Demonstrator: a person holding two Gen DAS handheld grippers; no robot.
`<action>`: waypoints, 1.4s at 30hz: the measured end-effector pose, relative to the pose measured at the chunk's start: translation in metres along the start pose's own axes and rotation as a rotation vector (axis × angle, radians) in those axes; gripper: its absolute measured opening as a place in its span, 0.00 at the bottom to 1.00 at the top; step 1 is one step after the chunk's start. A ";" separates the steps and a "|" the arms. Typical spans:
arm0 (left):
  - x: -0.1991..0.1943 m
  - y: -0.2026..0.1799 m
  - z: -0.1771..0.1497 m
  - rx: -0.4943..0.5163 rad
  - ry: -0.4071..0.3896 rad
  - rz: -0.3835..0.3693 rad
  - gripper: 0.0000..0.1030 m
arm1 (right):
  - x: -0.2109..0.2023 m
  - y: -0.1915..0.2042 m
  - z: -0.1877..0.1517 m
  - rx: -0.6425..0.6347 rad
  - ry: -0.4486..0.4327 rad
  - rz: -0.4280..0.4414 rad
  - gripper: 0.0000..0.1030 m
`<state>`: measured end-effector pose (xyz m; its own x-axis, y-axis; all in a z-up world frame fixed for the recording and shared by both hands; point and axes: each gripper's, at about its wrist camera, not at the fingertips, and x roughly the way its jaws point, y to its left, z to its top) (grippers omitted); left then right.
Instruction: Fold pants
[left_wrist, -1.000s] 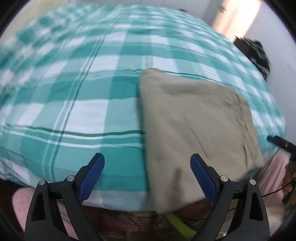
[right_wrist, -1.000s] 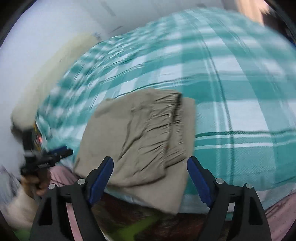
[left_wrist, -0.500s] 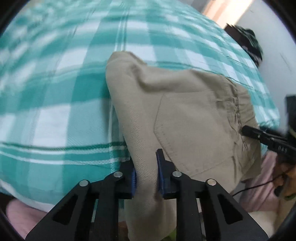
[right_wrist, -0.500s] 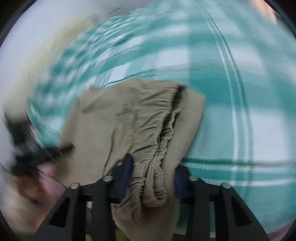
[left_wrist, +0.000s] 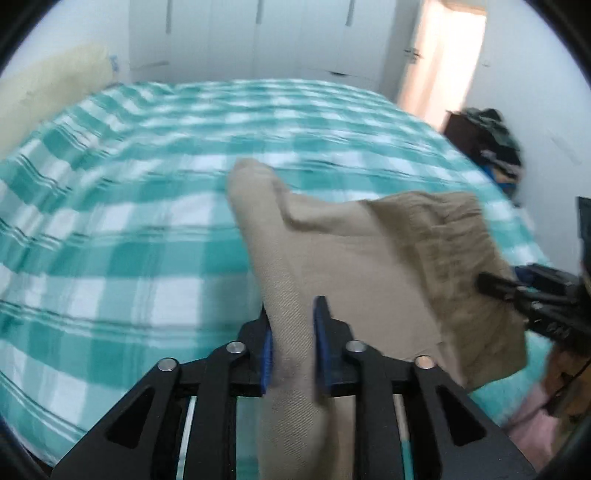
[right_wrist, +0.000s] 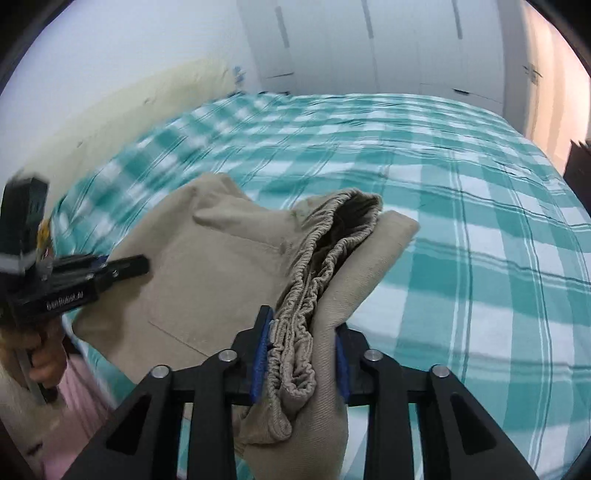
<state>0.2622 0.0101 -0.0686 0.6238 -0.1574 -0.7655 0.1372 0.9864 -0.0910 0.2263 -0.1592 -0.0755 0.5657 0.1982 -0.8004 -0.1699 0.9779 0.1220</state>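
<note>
Two grippers are seen clamped on one pair of folded khaki pants (left_wrist: 343, 254) above a bed (left_wrist: 122, 236) covered in teal-and-white check. Left wrist view: the left gripper (left_wrist: 292, 347) is pinched on a fold of plain fabric at the pants' left edge, its jaws easing open slightly, cloth between the blue fingers (left_wrist: 266, 350). The right gripper (left_wrist: 517, 291) is seen at the far right on the gathered edge. Right wrist view: the elastic waistband (right_wrist: 317, 266) and stacked layers are gripped narrowly by the right gripper (right_wrist: 301, 358). The left gripper (right_wrist: 110, 269) and a hand (right_wrist: 44, 365) are seen left. White wardrobe doors (right_wrist: 369, 48) are seen behind.
</note>
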 end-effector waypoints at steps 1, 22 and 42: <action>0.011 0.005 0.001 0.002 0.002 0.085 0.56 | 0.012 -0.012 0.005 0.017 0.042 -0.050 0.54; -0.077 -0.047 -0.084 0.073 0.028 0.288 0.97 | -0.088 0.050 -0.065 0.026 -0.006 -0.436 0.88; -0.097 -0.043 -0.096 0.001 0.066 0.234 0.99 | -0.122 0.082 -0.074 0.001 -0.031 -0.443 0.88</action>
<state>0.1222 -0.0127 -0.0513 0.5872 0.0793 -0.8056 -0.0050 0.9955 0.0943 0.0837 -0.1086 -0.0114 0.6075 -0.2384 -0.7577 0.0951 0.9689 -0.2287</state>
